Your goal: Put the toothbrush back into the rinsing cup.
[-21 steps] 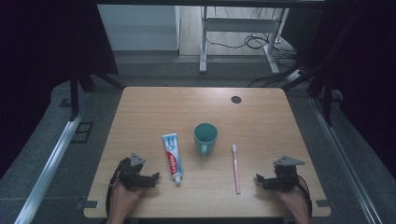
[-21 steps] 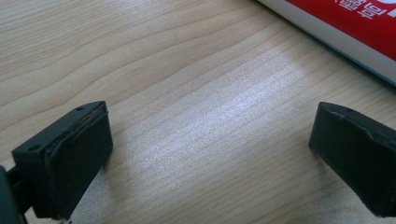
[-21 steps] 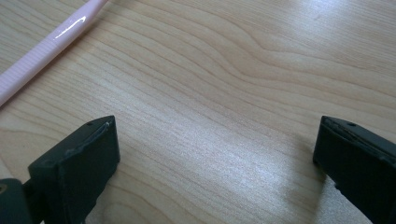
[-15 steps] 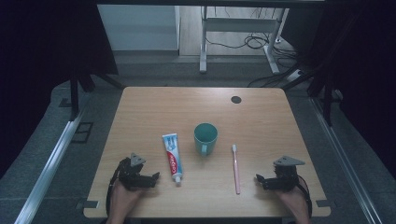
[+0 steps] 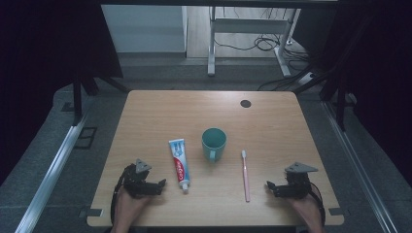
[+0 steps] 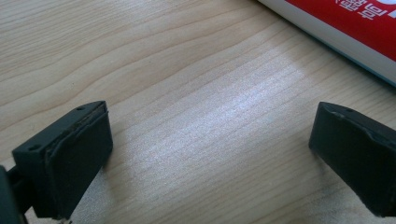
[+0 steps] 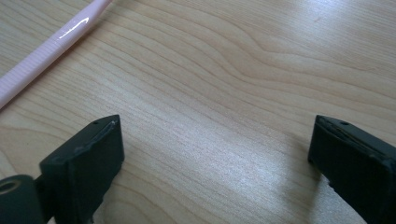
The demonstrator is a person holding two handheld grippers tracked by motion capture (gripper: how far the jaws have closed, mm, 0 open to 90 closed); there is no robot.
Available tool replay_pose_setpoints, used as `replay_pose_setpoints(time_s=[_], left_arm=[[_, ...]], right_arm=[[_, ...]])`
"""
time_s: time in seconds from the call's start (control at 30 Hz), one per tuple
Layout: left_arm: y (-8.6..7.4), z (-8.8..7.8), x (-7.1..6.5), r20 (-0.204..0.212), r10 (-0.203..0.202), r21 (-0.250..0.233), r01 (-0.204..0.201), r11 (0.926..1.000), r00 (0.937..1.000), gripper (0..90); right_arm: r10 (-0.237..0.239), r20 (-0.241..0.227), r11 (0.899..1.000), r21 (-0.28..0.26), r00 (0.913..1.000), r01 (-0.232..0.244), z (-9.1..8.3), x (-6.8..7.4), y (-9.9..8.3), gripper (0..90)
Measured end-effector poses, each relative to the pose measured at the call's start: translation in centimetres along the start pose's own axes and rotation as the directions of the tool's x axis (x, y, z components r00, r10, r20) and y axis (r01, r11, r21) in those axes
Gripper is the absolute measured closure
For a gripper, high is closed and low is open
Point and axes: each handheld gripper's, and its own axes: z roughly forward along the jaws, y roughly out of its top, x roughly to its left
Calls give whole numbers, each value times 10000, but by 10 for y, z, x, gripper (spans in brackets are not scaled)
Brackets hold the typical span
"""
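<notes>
the left tongs (image 5: 160, 183) rested wide and empty at the near edge of the counter (image 5: 145, 111), jaws toward the toothpaste tube (image 5: 179, 158) just beside them; the right tongs (image 5: 270, 186) lay equally wide and empty near the pink toothbrush (image 5: 245, 174). a good start would probably be closing squarely across the toothbrush handle; the teal cup (image 5: 214, 142) stood farther back, between both.

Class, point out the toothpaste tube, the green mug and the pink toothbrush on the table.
toothpaste tube (image 5: 180, 162), high view, middle of the tube's body
green mug (image 5: 214, 140), high view, on its rim
pink toothbrush (image 5: 245, 174), high view, middle of the handle
</notes>
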Motion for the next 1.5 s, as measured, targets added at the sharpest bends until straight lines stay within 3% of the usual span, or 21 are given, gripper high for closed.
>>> replay_pose_setpoints(time_s=[0.37, 0.97, 1.13, 1.17, 1.23, 1.27, 1.33, 1.43, 1.5], left_arm=[[0, 0, 0, -6, -8, 1, 8, 10000, 10000, 0], [0, 0, 0, -3, -10, 1, 10, 10000, 10000, 0], [0, 0, 0, -2, -8, 0, 8, 10000, 10000, 0], [0, 0, 0, -1, -11, 0, 11, 10000, 10000, 0], [0, 0, 0, -3, -10, 0, 10, 10000, 10000, 0], [0, 0, 0, -2, -13, 0, 13, 10000, 10000, 0], [0, 0, 0, -2, -10, 1, 10, 10000, 10000, 0], [0, 0, 0, -2, -4, 0, 4, 10000, 10000, 0], [0, 0, 0, -3, -4, -1, 4, 10000, 10000, 0]], right_arm=[[-121, -289, 9999, -112, 9995, 118, -6, 1, 3, 103], [497, -564, 9987, 113, 9972, -491, -12, 3, 10, 175], [360, -596, 9993, 126, 9976, -354, -12, 9, 15, 274], [216, -763, 9997, 154, 9969, -205, -11, 10, 16, 357], [161, -875, 9998, 166, 9960, -147, -11, 11, 16, 385], [-20, -1068, 9999, 151, 9943, 37, -11, 14, 18, 477], [-100, -1156, 9998, 167, 9932, 120, -11, 15, 18, 501], [-455, -1447, 9988, 134, 9884, 480, -10, 21, 21, 653], [-519, -1526, 9984, 161, 9869, 550, -10, 22, 22, 689]])
